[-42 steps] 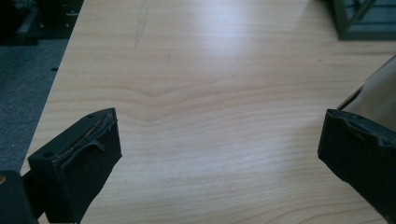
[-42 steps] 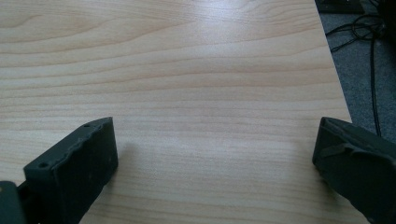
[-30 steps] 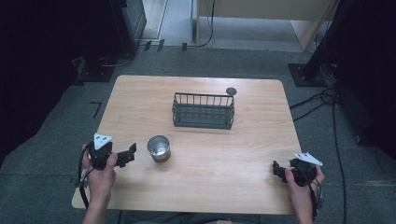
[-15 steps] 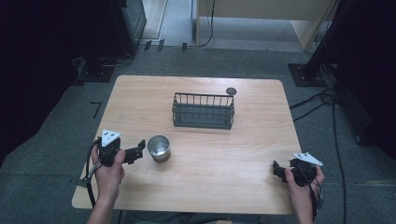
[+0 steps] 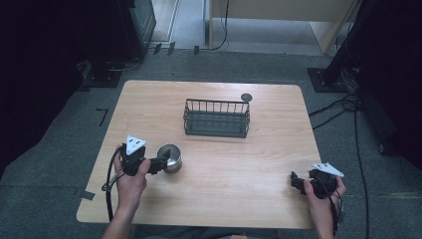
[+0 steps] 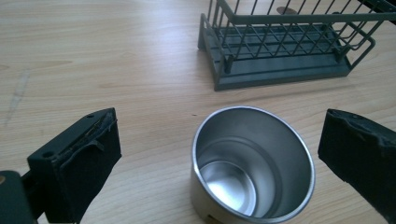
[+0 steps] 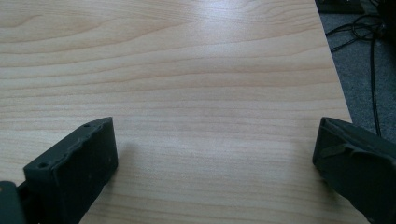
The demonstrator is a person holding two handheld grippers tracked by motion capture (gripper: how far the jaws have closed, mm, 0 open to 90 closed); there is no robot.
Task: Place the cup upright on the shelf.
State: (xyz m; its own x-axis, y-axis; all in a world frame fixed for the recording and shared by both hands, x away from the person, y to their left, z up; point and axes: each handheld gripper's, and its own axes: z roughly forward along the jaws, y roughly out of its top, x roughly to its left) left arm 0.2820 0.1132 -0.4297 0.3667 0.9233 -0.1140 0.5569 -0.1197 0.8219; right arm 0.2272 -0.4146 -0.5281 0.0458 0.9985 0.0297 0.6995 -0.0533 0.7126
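Left gripper (image 5: 160, 163) now forward at cup (image 5: 170, 158), jaws spread wide either side, seemingly not touching, cup upright on table (image 5: 239, 174) near basket (image 5: 217, 118), right gripper (image 5: 294, 181) released, low over bare wood.

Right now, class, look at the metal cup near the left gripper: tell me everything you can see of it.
The metal cup is a small, shiny, silver-coloured tumbler, apparently steel, with a thin rolled rim and a reflective inside that looks empty. It stands upright, mouth up, on the wooden table at its front left, nearer the person than the wire basket and apart from it. It sits between the wide-open jaws of the left gripper; neither pad visibly touches it.
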